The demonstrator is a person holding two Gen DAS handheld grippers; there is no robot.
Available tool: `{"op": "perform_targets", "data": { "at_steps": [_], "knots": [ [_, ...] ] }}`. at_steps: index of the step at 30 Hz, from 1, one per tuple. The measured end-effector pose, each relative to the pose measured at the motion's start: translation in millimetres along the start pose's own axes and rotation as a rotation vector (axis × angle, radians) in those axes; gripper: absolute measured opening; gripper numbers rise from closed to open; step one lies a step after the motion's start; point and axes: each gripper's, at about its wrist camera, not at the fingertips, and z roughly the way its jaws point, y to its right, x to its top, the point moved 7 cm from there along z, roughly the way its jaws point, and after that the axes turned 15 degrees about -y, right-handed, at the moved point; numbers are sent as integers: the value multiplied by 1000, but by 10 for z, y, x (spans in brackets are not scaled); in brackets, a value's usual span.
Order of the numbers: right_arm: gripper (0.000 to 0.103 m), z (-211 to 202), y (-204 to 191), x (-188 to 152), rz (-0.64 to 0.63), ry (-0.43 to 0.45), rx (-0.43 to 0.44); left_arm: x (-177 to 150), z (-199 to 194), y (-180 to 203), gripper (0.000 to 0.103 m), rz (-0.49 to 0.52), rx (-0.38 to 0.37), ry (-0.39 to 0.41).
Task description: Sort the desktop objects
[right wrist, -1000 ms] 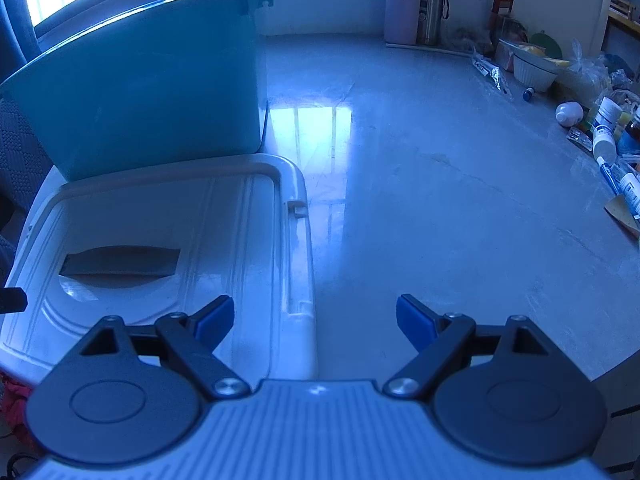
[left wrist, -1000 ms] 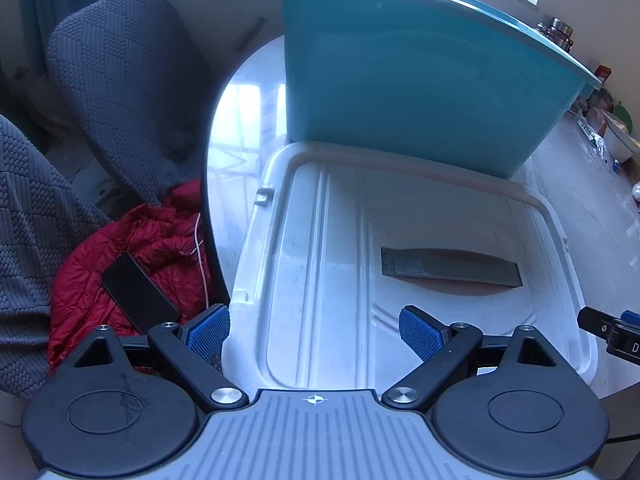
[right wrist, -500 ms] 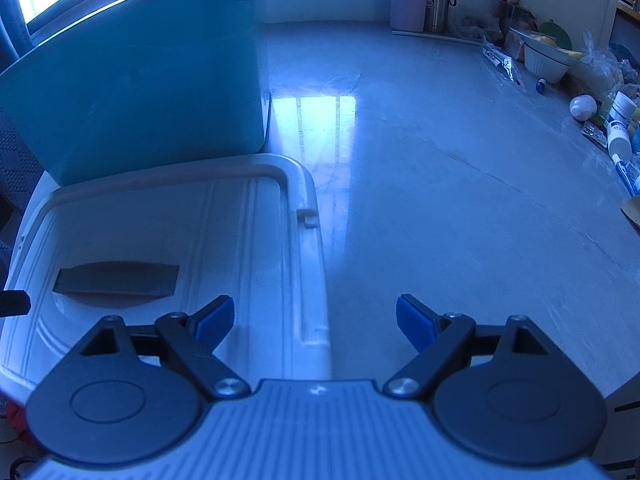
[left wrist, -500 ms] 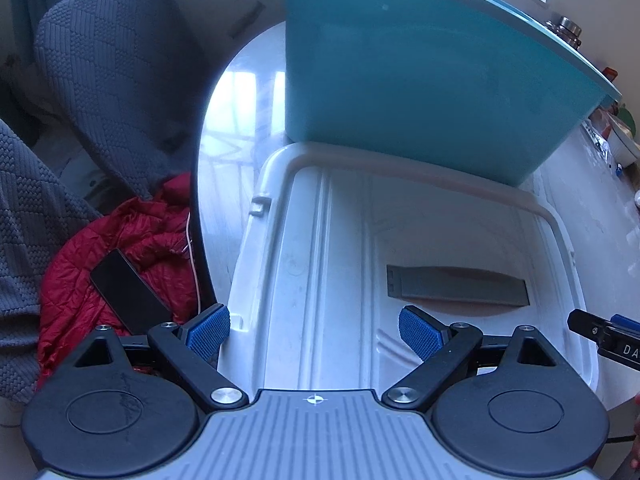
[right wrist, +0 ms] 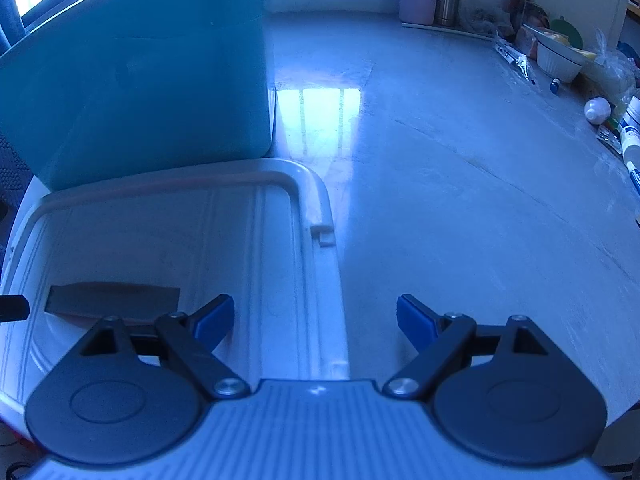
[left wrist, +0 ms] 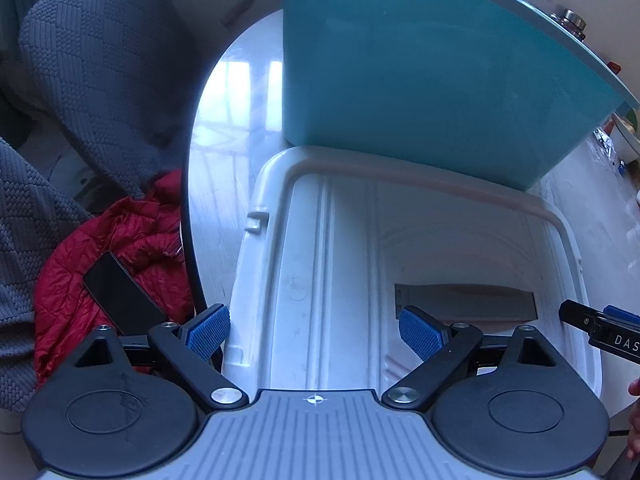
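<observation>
A teal bin [left wrist: 432,80] fills the upper frame behind the white lid [left wrist: 332,280]; clutter lines the table [right wrist: 460,168] at right. Both grippers' jaws spread, empty.

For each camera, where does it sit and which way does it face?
Left wrist: on the left gripper, facing the white lid, teal bin, chair; right gripper tip shows.
Right wrist: on the right gripper, over the lid's right edge, facing the table.
Shared: lid, bin.
</observation>
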Motion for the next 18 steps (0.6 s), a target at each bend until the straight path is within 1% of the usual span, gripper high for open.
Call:
{"op": "perform_targets", "data": {
  "at_steps": [6, 10, 13, 16, 18],
  "knots": [
    [92, 30, -43, 65, 4, -5, 3, 70, 49, -66, 93, -27, -29, -15],
    [95, 60, -53, 88, 27, -19, 17, 103, 83, -105, 93, -39, -37, -24],
    [98, 82, -71, 100, 43, -37, 35, 119, 115, -106, 93, -38, -48, -37],
    [102, 116, -103, 105, 60, -76, 67, 133, 146, -96, 93, -27, -46, -52],
    [103, 124, -145, 108, 47, -92, 58, 145, 152, -90, 93, -15, -43, -56]
  ]
}}
